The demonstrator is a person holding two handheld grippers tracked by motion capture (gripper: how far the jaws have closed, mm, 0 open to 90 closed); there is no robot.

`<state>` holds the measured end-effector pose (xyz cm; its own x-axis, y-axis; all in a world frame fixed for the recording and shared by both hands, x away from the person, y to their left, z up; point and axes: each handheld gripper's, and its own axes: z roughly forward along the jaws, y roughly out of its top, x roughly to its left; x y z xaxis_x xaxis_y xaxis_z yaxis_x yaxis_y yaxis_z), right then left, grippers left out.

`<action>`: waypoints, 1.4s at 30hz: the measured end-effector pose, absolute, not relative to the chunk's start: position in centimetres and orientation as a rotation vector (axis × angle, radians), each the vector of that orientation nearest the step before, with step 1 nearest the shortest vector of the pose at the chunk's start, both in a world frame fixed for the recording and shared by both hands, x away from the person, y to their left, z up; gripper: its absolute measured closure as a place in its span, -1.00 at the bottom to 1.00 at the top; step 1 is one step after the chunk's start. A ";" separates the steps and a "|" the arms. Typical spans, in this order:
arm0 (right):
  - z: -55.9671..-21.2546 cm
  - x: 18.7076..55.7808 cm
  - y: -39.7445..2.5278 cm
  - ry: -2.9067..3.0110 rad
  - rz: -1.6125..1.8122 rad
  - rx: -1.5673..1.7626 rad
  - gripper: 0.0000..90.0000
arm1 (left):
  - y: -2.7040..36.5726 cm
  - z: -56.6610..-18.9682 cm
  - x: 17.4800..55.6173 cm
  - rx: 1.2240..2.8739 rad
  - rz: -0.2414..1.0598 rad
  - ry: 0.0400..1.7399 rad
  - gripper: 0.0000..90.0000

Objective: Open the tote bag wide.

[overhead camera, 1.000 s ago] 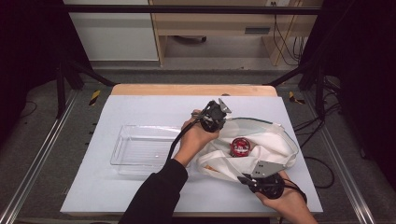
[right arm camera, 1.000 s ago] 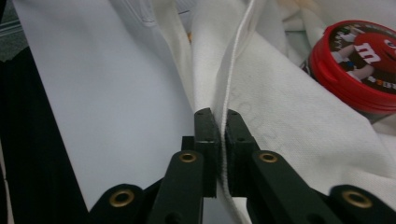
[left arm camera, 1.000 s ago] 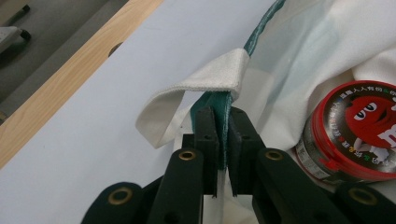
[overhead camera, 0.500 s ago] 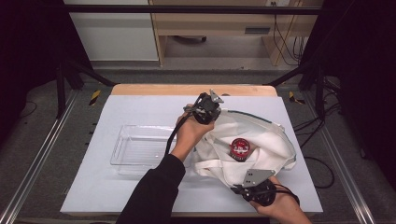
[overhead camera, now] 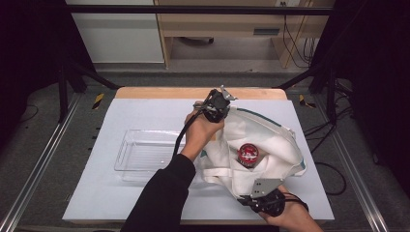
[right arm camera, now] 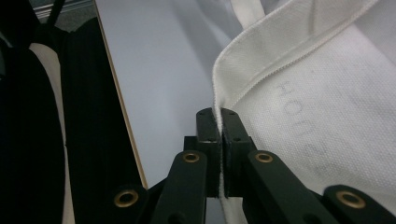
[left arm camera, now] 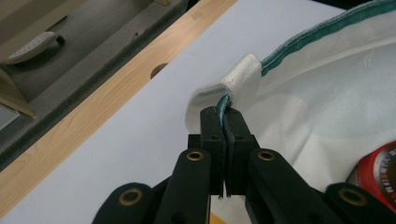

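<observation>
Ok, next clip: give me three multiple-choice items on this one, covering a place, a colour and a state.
1. Where does the red-lidded can lie?
A. in the clear tray
B. inside the open tote bag
C. on the bare tabletop

2. What colour is the trim on the tote bag rim?
A. teal green
B. orange
C. black

3. How does the left gripper stand?
A. wide open above the bag
B. shut on the tray wall
C. shut on the bag's rim

Key: 1 B, the can sits in the bag's mouth, while the clear plastic tray lies apart to the left. 2 A, the green edge runs along the rim. 3 C, its jaws pinch the trimmed edge; the right gripper likewise clamps the nearer edge.
</observation>
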<state>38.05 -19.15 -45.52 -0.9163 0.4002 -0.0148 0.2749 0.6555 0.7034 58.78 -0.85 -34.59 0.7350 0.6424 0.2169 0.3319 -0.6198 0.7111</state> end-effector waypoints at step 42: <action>-36.7 42.5 -31.3 2.072 1.008 1.075 0.17 | 4.2 -37.5 51.3 2.244 0.562 0.705 0.16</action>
